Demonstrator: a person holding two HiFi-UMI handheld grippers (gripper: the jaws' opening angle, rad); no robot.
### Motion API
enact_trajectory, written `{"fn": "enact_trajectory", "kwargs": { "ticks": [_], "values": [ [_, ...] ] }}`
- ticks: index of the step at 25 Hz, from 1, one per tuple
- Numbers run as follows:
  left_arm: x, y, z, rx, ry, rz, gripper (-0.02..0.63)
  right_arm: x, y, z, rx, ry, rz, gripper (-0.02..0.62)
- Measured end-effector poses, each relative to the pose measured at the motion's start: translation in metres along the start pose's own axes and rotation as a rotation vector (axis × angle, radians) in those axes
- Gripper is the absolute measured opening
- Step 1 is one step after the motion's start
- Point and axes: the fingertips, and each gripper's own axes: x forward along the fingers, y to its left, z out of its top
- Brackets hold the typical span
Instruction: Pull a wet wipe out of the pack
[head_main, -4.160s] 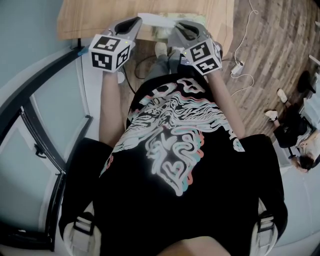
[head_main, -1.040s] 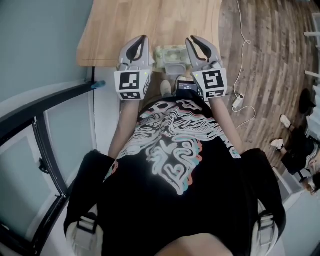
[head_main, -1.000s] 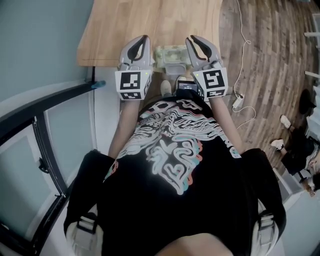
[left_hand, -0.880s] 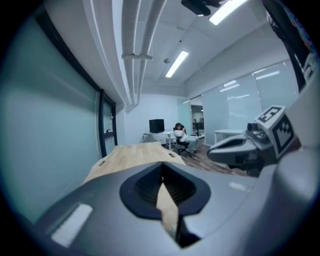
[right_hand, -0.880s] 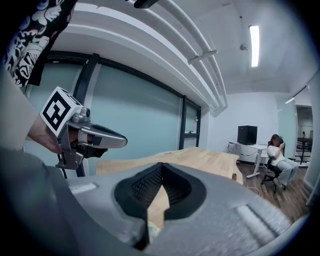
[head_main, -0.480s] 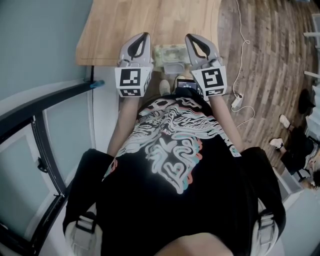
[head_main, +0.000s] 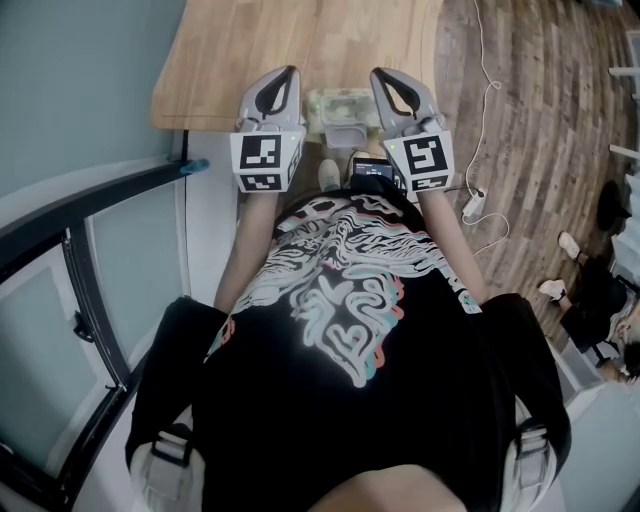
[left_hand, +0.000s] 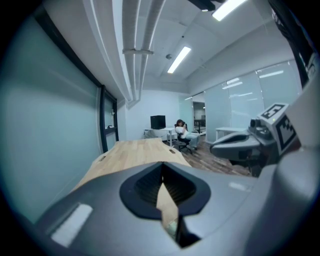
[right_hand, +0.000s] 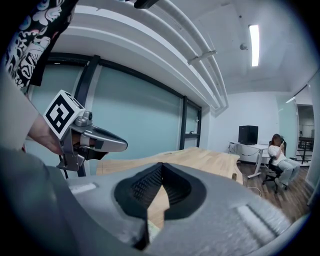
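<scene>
The left gripper (left_hand: 162, 167) and right gripper (right_hand: 161, 167) each have their jaws pressed together on nothing. They hover level, side by side, over the near edge of the wooden surface (head_main: 230, 50). The wipe pack (head_main: 340, 106) lies between them, untouched. Flanking it this way likely lets one gripper steady it while the other plucks.

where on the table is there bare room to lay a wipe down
The wooden table is bare beyond the wipe pack, and from the left claw out to its left edge. Crowded: the near edge, where the pack sits between that claw and the right claw.
</scene>
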Motion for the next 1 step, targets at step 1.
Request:
{"fn": "enact_trajectory", "kwargs": {
  "ticks": [1],
  "values": [
    [-0.0003, -0.0006, 0.0006, -0.003, -0.004, 0.004, -0.009, -0.0012, -0.0005, -0.0003, 0.001, 0.0, 0.001, -0.002]
  ]
}}
